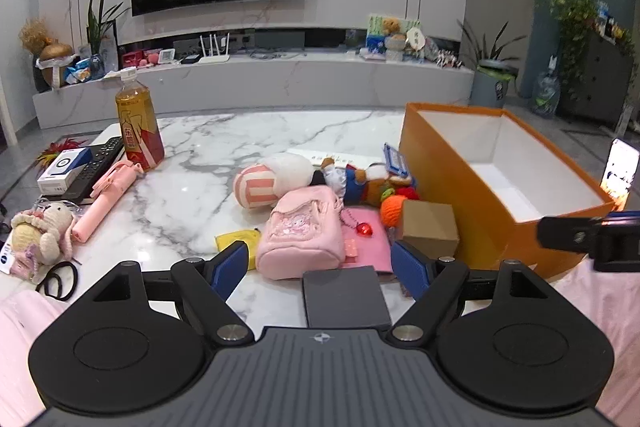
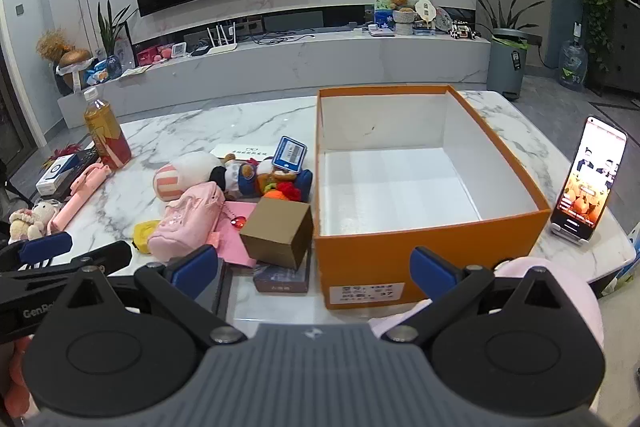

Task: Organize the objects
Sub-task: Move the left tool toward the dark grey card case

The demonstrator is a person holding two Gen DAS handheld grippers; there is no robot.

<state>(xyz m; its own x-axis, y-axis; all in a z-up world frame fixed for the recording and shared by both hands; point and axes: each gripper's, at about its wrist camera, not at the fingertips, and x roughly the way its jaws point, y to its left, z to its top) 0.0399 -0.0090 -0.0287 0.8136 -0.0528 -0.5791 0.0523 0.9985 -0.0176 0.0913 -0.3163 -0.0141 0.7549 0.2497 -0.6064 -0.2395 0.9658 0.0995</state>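
Note:
An open orange box [image 2: 432, 239] with a white inside stands on the marble table [image 2: 224, 127]; it also shows in the left wrist view [image 1: 448, 183]. Left of it lies a pile: a pink mini backpack [image 1: 304, 231], a striped plush [image 1: 276, 179], a small doll [image 1: 352, 179], a brown cardboard cube [image 2: 280, 235] and a pink card [image 1: 368, 243]. My left gripper [image 1: 322, 267] is open and empty, just short of the pink backpack. My right gripper [image 2: 316, 267] is open and empty, in front of the orange box's near wall.
A tea bottle [image 1: 138, 131], a pink selfie stick [image 1: 106, 199], a bunny plush [image 1: 42, 231], remotes and a small white box [image 1: 64, 171] lie at the left. A phone on a stand [image 2: 588, 183] is right of the box. A dark flat case [image 1: 344, 295] lies at the near edge.

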